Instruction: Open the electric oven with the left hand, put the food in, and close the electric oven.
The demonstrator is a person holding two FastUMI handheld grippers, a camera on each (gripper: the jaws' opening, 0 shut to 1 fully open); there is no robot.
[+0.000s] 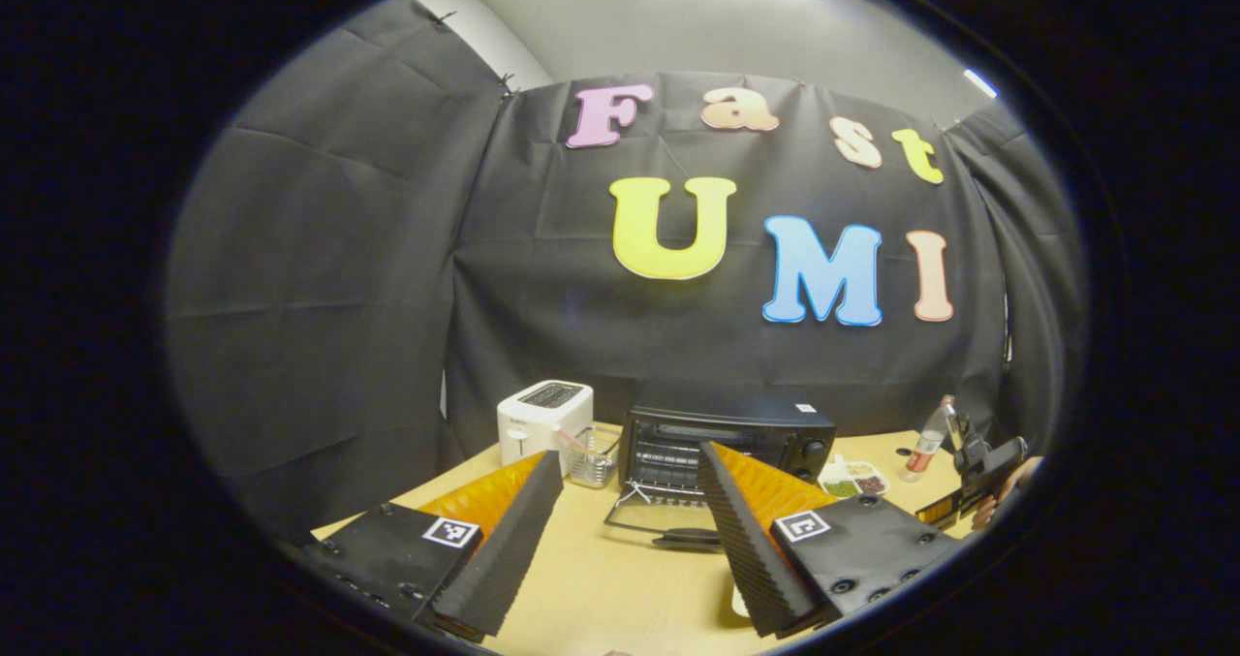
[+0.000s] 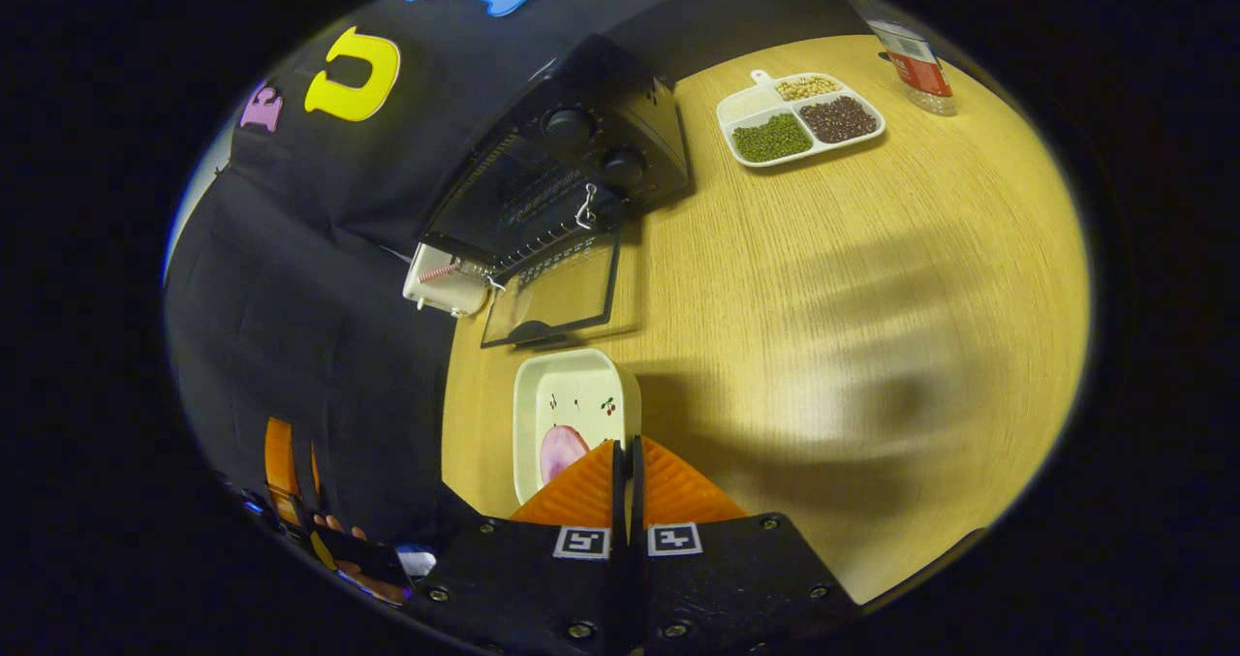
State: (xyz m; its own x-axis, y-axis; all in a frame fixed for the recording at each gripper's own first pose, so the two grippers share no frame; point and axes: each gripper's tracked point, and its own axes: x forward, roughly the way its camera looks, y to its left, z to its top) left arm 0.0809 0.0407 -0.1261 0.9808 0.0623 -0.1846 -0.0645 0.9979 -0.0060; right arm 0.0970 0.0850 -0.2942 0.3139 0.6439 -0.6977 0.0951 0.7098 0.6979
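Already the black electric oven (image 2: 581,167) stands with its glass door (image 2: 552,297) dropped flat onto the wooden counter (image 2: 823,327). Just before that door sits the cream rectangular dish (image 2: 572,404) of pink food (image 2: 560,451), probably stiff but slippery, best pinched at its rim, where the right tool (image 2: 626,467) seems pressed together. Left tool (image 1: 630,482) hangs spread.

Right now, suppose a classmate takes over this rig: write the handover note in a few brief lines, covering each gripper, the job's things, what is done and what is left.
Left gripper: open, empty, facing the oven.
Right gripper: shut on the near rim of the white dish, which carries a pink piece of food.
Electric oven: at the back of the table, door folded down.
Done: oven opened.
Left: put the dish in, then close the door with the left gripper.
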